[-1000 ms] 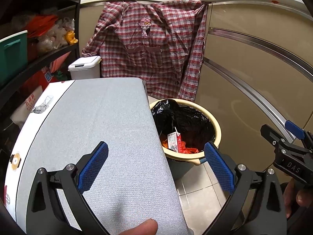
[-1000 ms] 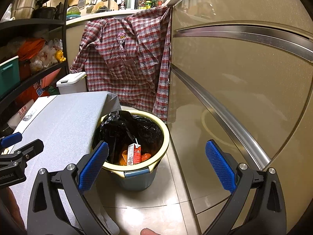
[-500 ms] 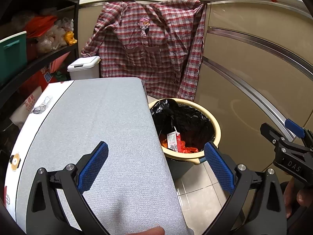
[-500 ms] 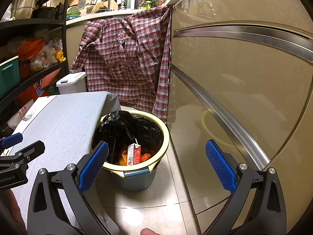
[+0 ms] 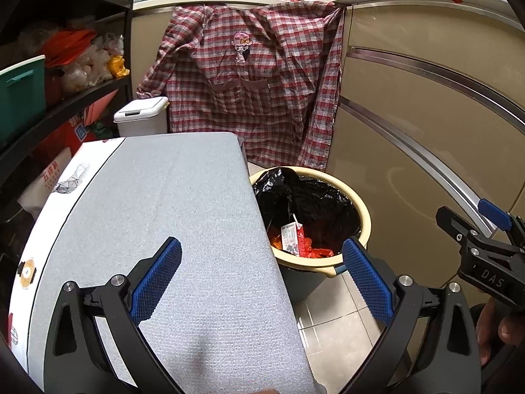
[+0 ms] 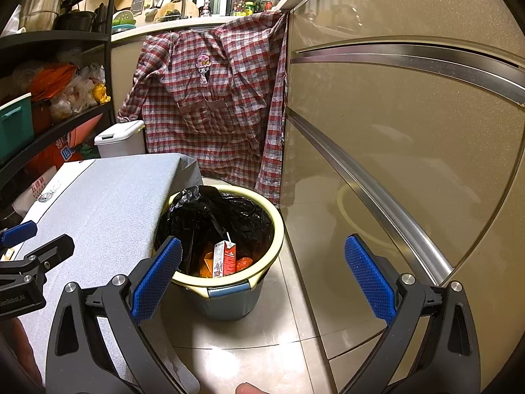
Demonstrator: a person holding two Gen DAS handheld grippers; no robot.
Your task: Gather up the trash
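Observation:
A trash bin (image 5: pixel 359 216) with a yellow rim and black liner stands on the floor beside the grey-covered table (image 5: pixel 170 223). It also shows in the right wrist view (image 6: pixel 277 229). Inside lie a small red-and-white drink carton (image 6: pixel 224 259) (image 5: pixel 292 238) with a straw and orange wrappers (image 6: pixel 208 259). My left gripper (image 5: pixel 261 279) is open and empty, above the table's right edge. My right gripper (image 6: pixel 262 279) is open and empty, above the floor in front of the bin.
A plaid shirt (image 5: pixel 252 88) hangs over the counter behind the bin. Beige cabinet fronts (image 6: pixel 410 151) run along the right. A small white lidded bin (image 5: pixel 141 115) and dark shelves (image 5: pixel 59 65) with bags and a green tub stand at the left.

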